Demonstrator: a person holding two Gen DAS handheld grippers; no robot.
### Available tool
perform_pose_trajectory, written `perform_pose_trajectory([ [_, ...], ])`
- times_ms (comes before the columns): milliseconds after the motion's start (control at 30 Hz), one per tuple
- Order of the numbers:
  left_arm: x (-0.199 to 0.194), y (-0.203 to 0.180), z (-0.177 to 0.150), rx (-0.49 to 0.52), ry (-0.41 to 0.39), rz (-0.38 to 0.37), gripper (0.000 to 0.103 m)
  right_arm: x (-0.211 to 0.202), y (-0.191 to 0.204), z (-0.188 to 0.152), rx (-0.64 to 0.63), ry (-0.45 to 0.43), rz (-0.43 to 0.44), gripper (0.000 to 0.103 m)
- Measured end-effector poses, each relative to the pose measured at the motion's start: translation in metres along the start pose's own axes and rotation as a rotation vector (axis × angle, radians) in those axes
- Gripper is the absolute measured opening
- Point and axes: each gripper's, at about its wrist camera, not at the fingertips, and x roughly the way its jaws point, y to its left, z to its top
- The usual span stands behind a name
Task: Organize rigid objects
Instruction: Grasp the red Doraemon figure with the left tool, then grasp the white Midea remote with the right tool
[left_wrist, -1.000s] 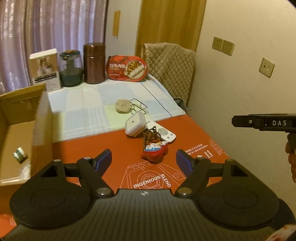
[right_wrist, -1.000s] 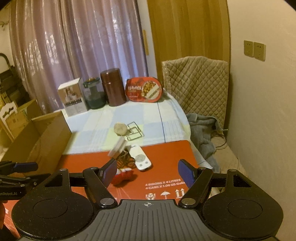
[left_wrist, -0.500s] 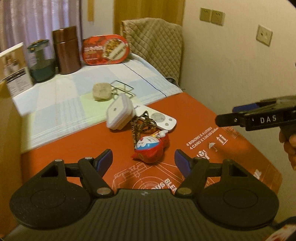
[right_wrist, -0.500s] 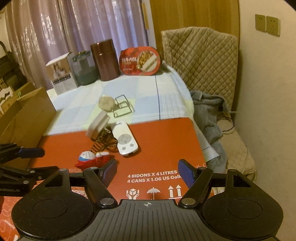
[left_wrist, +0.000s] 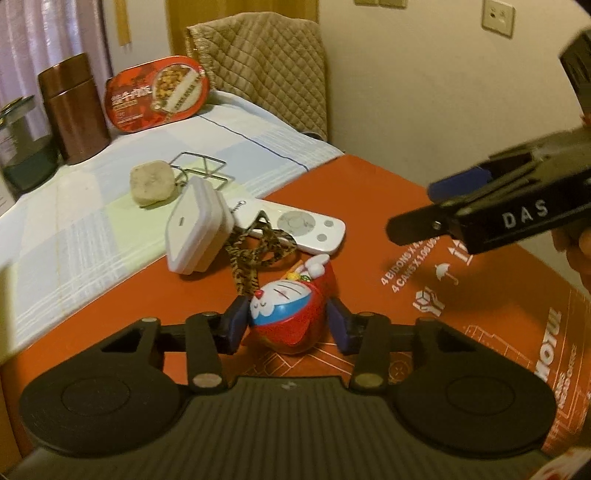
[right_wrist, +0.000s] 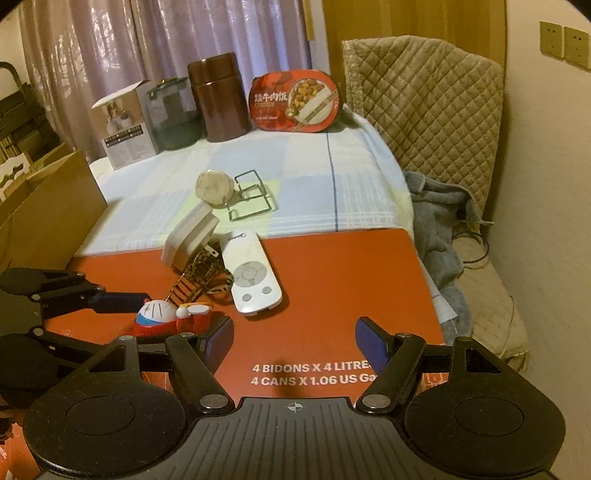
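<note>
A red and blue Doraemon toy (left_wrist: 288, 314) lies on the red cardboard sheet (left_wrist: 369, 206), tied to a tiger-striped lanyard (left_wrist: 243, 266). My left gripper (left_wrist: 287, 325) is closing on the toy, and its blue pads (left_wrist: 236, 321) touch both of the toy's sides. From the right wrist the toy (right_wrist: 159, 314) shows at lower left with the left gripper's fingers (right_wrist: 122, 297) around it. Just beyond lie a white remote (left_wrist: 291, 225) and a white plug adapter (left_wrist: 195, 229). My right gripper (right_wrist: 295, 343) hovers open over the red sheet with nothing between its pads.
On the checked cloth (right_wrist: 295, 162) sit a beige stone-like lump (right_wrist: 214, 188) and a wire stand (right_wrist: 251, 199). A brown canister (right_wrist: 218, 99), a glass jar, a white box and a red food tray (right_wrist: 295, 99) line the back. An open cardboard box (right_wrist: 48, 206) stands left.
Both grippers have come down and forward towards the red sheet. The left jaws have narrowed from wide open until they sit against the Doraemon toy. The right jaws stay as wide.
</note>
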Motion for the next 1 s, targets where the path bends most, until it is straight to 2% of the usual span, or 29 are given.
perform_pose_trajectory([
  [133, -0.002, 0.001, -0.002, -0.012, 0.001, 0.006, 0.040, 0.010, 0.002, 0.001, -0.014, 0.009, -0.003, 0.070],
  [233, -0.014, 0.003, -0.010, -0.039, 0.003, 0.042, 0.040, 0.016, 0.004, 0.002, -0.032, 0.014, 0.004, 0.070],
  [433, -0.037, 0.024, -0.029, -0.165, 0.003, 0.113, 0.039, 0.045, 0.015, 0.006, -0.120, 0.032, 0.035, 0.070],
  [733, -0.047, 0.034, -0.037, -0.222, -0.010, 0.123, 0.039, 0.092, 0.031, 0.019, -0.210, 0.047, 0.028, 0.069],
  [800, -0.046, 0.033, -0.038, -0.219, -0.007, 0.119, 0.039, 0.097, 0.034, 0.022, -0.228, 0.040, 0.031, 0.064],
  [933, -0.046, 0.027, -0.045, -0.212, -0.006, 0.116, 0.039, 0.098, 0.041, 0.025, -0.258, 0.034, 0.041, 0.038],
  [1000, -0.048, 0.027, -0.047, -0.216, -0.008, 0.114, 0.039, 0.093, 0.044, 0.021, -0.257, 0.047, 0.032, 0.038],
])
